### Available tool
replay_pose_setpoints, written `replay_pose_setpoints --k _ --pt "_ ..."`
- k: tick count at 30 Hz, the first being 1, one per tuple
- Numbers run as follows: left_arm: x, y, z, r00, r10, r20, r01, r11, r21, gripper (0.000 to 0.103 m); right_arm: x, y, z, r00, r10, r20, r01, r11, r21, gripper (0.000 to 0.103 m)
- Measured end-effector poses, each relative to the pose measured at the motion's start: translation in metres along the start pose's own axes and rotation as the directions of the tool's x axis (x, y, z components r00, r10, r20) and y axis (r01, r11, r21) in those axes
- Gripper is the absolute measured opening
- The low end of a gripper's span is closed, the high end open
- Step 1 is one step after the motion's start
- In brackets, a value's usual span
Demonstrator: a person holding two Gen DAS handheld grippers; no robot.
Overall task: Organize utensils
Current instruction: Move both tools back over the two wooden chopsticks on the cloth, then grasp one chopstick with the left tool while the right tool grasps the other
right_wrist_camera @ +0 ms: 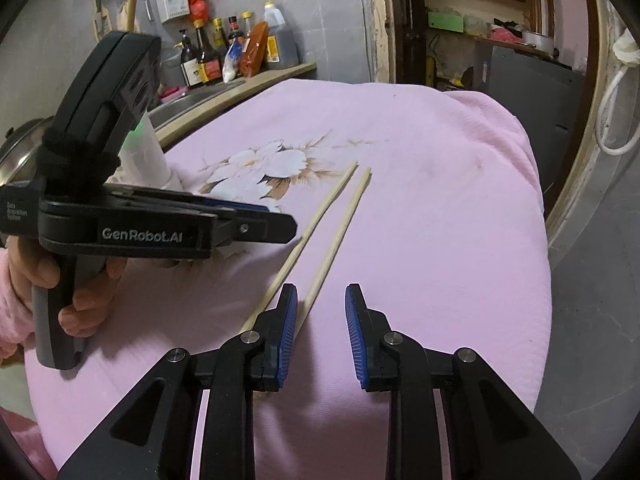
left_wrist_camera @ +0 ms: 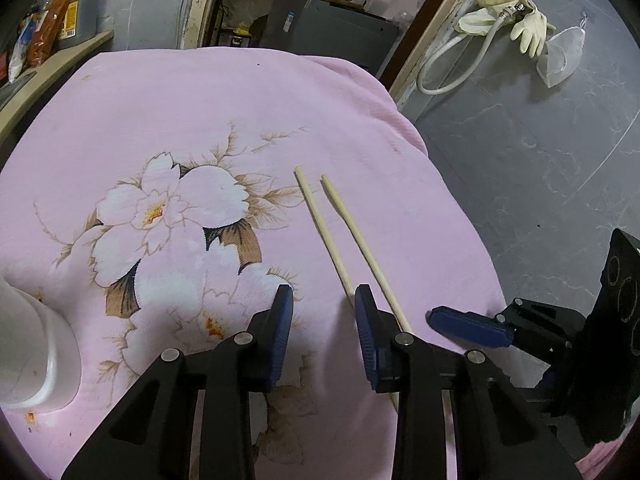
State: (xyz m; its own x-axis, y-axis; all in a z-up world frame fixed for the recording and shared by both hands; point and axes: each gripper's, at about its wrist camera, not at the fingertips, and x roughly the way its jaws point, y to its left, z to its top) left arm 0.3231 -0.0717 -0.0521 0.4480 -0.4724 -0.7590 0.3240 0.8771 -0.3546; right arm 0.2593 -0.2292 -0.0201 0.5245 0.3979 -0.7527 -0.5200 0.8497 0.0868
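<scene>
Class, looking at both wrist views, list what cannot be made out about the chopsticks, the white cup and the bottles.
- Chopsticks: near ends, left wrist view, hidden behind the left gripper.
- White cup: left wrist view, cut off by the picture's edge; contents unseen.
- Bottles: right wrist view, labels too small to read.

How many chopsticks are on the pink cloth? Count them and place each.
2. One chopstick lies nearer the flower print; the other chopstick lies beside it, toward the cloth's edge. Their near ends are hidden behind the tongs.
</scene>
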Motion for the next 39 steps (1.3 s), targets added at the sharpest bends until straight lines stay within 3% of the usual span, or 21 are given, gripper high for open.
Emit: replay_pose_setpoints --k 6,10,16,26,31,33,39 --pt "0.001 -0.002 0.000 1.000 0.003 0.003 -0.003 1.000 -0.003 0.025 0.008 0.006 0.001 0.998 -0.055 -0.025 0.054 0.998 -0.038 0.022" --pt "0.002 -0.002 0.000 1.000 0.003 0.003 -0.003 1.000 -0.003 0.024 0.011 0.008 0.003 0.995 -0.101 -0.024 0.099 0.993 -0.066 0.013" --pt "0.003 -0.003 0.000 1.000 0.005 -0.002 -0.005 1.000 0.010 0.024 0.011 -0.002 0.006 0.994 -0.110 -0.019 0.109 0.993 -0.045 0.004" --pt "0.017 -0.011 0.010 1.000 0.010 -0.018 -0.010 1.000 0.011 0.024 0.006 -0.013 0.007 0.993 -0.116 0.010 0.116 0.993 -0.001 0.000" --pt "0.025 -0.017 0.014 0.998 0.045 -0.041 -0.045 0.999 0.011 0.006 0.002 -0.017 0.006 0.990 -0.139 0.028 0.139 0.990 0.024 0.000" --pt "0.026 -0.018 0.014 0.998 0.052 -0.045 -0.052 0.999 0.001 0.006 0.001 -0.022 0.004 0.987 -0.158 0.018 0.157 0.987 0.039 0.000" --pt "0.014 -0.009 0.005 0.996 0.077 -0.041 -0.077 0.997 -0.012 0.003 -0.003 -0.036 0.004 0.997 -0.077 0.021 0.074 0.989 0.125 0.002"
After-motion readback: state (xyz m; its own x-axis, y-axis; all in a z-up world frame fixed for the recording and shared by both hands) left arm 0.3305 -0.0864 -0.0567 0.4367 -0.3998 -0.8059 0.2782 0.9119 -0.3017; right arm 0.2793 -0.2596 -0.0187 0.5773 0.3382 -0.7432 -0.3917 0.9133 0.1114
